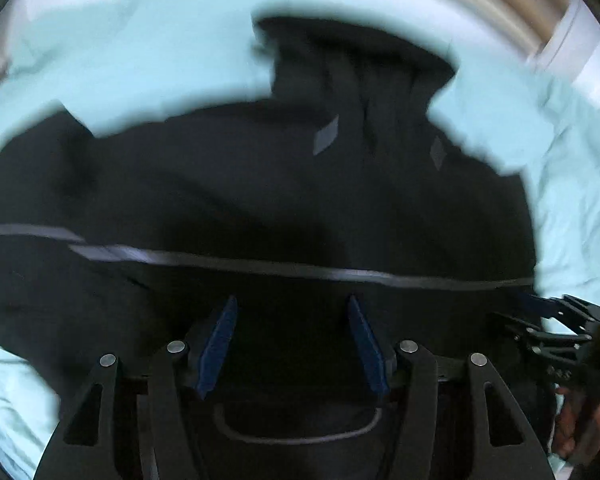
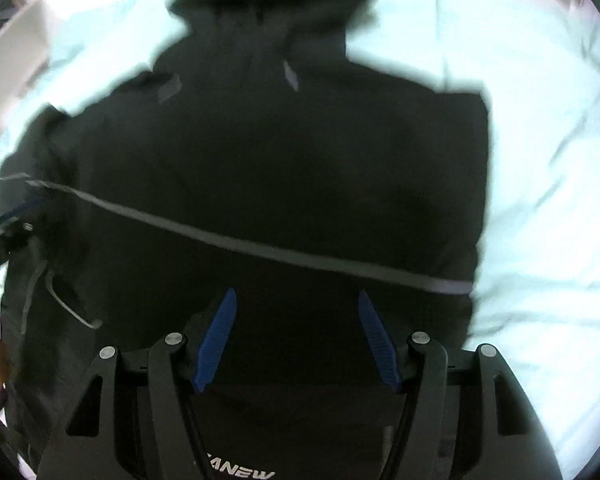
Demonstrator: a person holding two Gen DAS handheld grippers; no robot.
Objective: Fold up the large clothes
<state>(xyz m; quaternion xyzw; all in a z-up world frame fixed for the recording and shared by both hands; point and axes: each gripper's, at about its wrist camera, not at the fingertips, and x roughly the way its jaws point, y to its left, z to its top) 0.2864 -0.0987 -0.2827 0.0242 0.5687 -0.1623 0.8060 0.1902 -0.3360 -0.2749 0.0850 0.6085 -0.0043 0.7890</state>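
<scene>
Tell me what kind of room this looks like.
Probably a bedroom: a black jacket lies spread on a wrinkled pale blue bedsheet that fills both views, and a strip of what seems to be wooden flooring shows beyond it.

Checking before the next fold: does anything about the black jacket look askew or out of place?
Nothing looks damaged. The black jacket lies spread on the pale sheet, hood at the far end. Its grey stripe runs slightly slanted, and the left side looks bunched. Blur hides finer detail.

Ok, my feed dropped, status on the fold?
Left hand-held gripper open, right hand-held gripper open, both over cloth. Black jacket spread flat on light sheet, grey stripe across. Nothing in the way.
</scene>
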